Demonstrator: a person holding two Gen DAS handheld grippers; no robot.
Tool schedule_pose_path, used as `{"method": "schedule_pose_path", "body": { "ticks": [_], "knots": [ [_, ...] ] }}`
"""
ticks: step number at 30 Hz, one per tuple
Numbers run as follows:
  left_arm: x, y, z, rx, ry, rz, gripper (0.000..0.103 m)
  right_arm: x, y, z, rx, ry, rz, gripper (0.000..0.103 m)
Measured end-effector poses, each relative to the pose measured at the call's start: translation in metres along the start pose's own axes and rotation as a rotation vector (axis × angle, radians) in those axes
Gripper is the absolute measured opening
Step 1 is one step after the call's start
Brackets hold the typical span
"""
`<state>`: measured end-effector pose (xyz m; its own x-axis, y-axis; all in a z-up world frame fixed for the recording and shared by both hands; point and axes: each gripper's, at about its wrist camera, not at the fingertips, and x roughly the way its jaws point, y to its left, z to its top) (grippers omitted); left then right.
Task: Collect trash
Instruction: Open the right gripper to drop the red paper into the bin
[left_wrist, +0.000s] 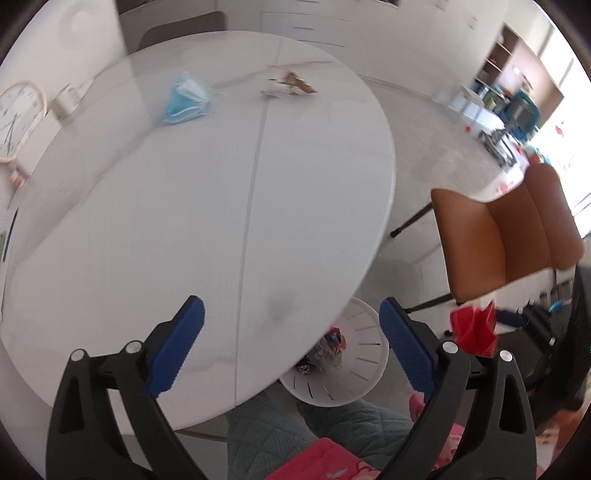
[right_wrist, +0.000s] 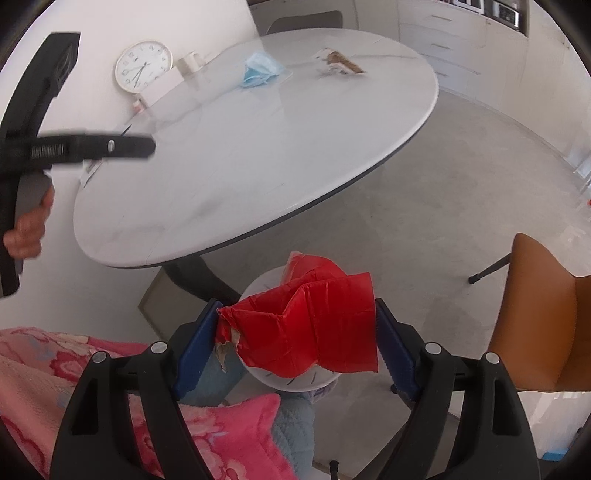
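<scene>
l gripper (left_wrist: 291, 325): jaws wide, nothing btwn, over table (left_wrist: 147, 221) edge | r gripper (right_wrist: 297, 325): clamped on red wrapper (right_wrist: 314, 325) above white bin (left_wrist: 354, 354) | blue mask (left_wrist: 186, 98) on table

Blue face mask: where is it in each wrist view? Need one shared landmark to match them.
Left wrist view: blue face mask lies upper left, on the far side of the white table, left of its seam.
Right wrist view: the mask lies top centre, near the far edge of the table.
Shared landmark: the brown-and-white wrapper, just right of the mask in both views.
</scene>
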<state>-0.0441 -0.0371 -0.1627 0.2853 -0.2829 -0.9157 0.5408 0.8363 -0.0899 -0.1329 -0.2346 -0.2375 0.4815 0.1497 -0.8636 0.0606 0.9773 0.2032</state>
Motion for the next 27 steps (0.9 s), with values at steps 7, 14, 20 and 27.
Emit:
{"method": "schedule_pose_path", "body": {
  "ticks": [7, 14, 20, 27],
  "knots": [
    [-0.001, 0.018, 0.005, -0.023, 0.002, 0.031, 0.091, 0.007, 0.004, 0.008, 0.042, -0.002, -0.009, 0.092],
    [-0.008, 0.038, 0.013, -0.027, -0.013, 0.043, 0.091, -0.017, -0.012, 0.036, 0.118, -0.108, -0.087, 0.097],
    [-0.014, 0.061, 0.024, -0.054, -0.025, 0.051, 0.091, -0.034, -0.024, 0.066, 0.184, -0.201, -0.154, 0.101],
    [-0.017, 0.087, 0.033, -0.077, -0.037, 0.063, 0.092, -0.030, -0.017, 0.088, 0.186, -0.211, -0.186, 0.101]
  ]
}}
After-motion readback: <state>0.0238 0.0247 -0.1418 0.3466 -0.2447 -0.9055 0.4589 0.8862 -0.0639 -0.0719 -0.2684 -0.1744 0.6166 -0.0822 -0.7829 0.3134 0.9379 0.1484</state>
